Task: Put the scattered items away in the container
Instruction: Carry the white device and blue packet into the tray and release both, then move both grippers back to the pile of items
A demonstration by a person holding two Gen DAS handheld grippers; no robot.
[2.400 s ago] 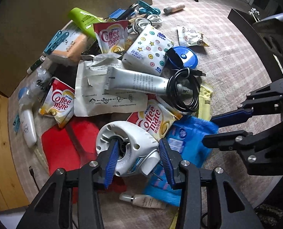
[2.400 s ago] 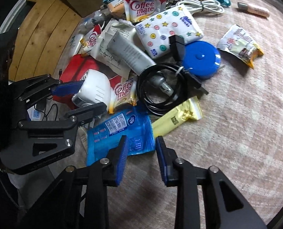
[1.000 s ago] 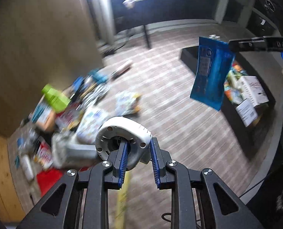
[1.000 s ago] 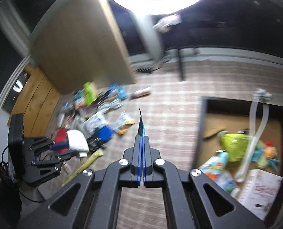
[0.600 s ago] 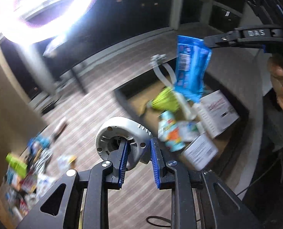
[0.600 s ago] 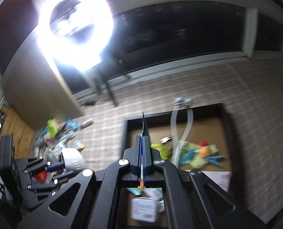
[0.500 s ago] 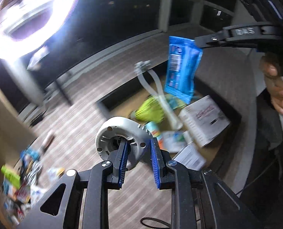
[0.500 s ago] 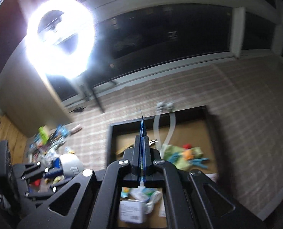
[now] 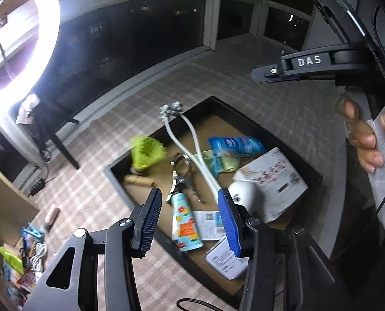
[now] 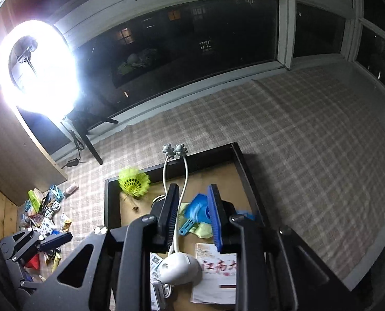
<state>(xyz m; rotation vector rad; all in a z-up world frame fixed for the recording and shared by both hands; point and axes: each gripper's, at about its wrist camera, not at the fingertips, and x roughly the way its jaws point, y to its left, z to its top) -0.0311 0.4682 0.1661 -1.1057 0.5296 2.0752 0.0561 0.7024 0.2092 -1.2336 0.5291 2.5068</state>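
Container [image 9: 291, 155] is sitting on the checked rug below both your grippers. Your left gripper [image 9: 190, 220] is hanging above it, jaws just spreading, nothing between them; the white tape dispenser [image 9: 244, 194] is lying inside. Your right gripper [image 10: 193, 215] is also just spreading, the blue packet [image 10: 197, 211] lying in the container below it.

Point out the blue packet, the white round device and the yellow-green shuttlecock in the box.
blue packet [image 9: 235, 143]: left wrist view, middle of the wrapper.
white round device [image 10: 179, 268]: right wrist view, top of its rounded shell.
yellow-green shuttlecock [image 10: 135, 181]: right wrist view, centre of the mesh skirt.
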